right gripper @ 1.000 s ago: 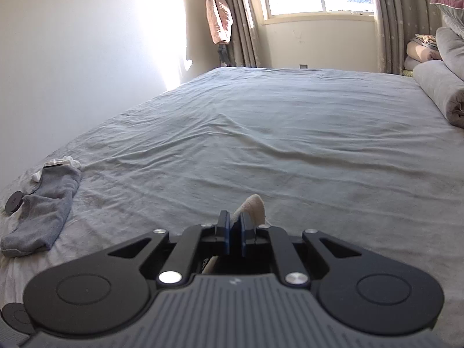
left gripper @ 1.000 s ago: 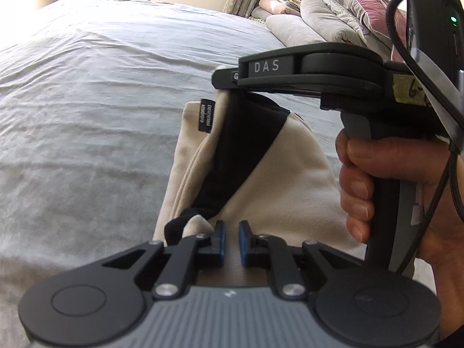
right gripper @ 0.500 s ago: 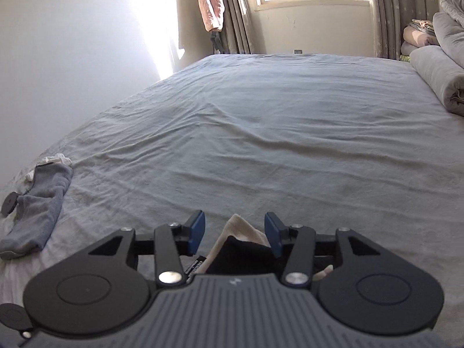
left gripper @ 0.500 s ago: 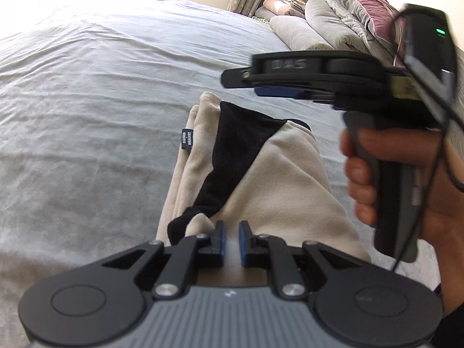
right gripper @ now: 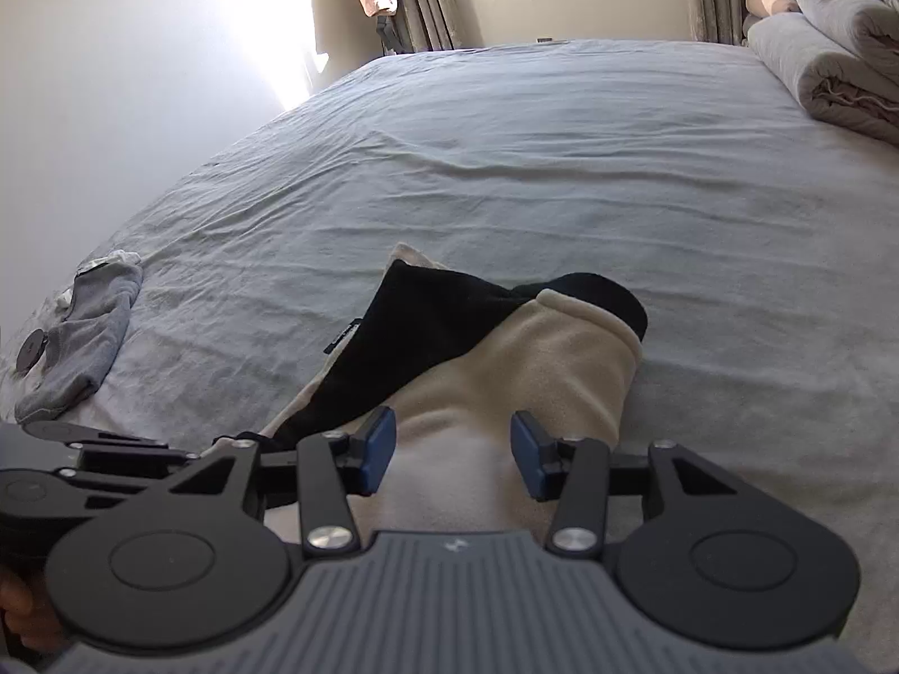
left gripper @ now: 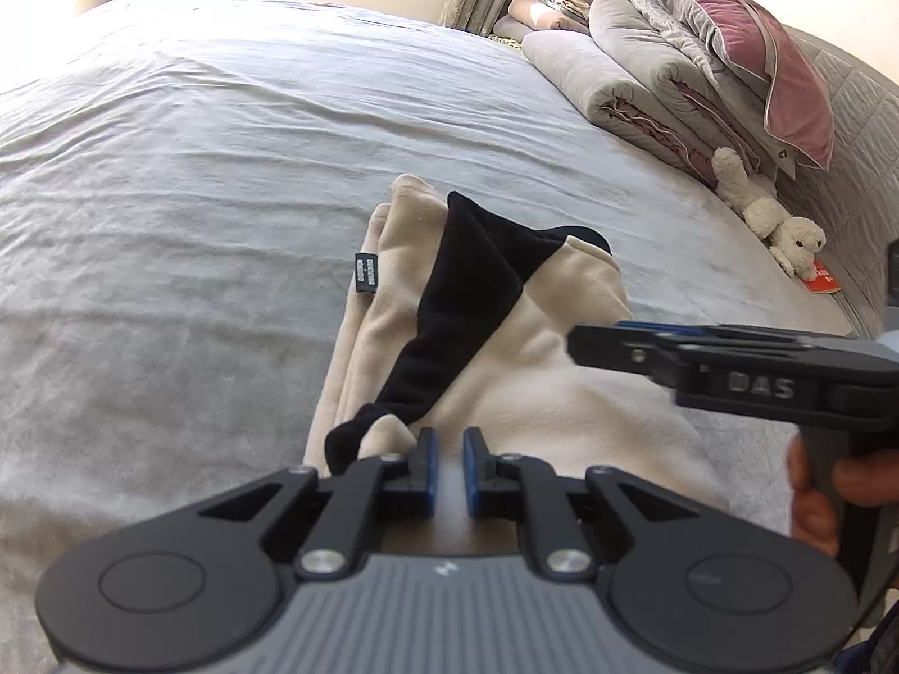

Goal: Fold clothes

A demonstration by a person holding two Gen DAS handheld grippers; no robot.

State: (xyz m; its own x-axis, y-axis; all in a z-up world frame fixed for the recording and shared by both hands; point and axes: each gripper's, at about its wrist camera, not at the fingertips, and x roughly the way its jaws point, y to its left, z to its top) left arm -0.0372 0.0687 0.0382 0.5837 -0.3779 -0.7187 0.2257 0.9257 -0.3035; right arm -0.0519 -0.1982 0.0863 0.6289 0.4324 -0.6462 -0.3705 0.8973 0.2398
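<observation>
The right tool (right gripper: 452,452) has let go of the soft cream and black fleece garment (left gripper: 505,337) and pulled back and down; a second ago it was pinching the far tip of the cloth up off the bed. Now that tip lies flat on the wide grey bed sheet (left gripper: 196,168). The right tool's blue pads (right gripper: 377,452) stand wide apart, with the cream cloth under the gap, and they hold nothing.

The left tool (left gripper: 448,469) has not moved. Its pads are close together with a thin gap. The near edge of the garment sits right at them, but it is hard to see if cloth is really pinched there.

The garment lies folded in the middle of the bed, with a black wedge across the cream part and a small black tag (left gripper: 366,273) sticking out on its left side.

Only the left view shows the white stuffed toy dog (left gripper: 770,219) by the purple pillow (left gripper: 753,50) and the rolled grey quilts (left gripper: 635,84). It also shows the right tool from the side, held in a hand (left gripper: 826,500). Only the right view shows the small grey cloth (right gripper: 84,348) at the left edge of the bed and the bright window wall.
</observation>
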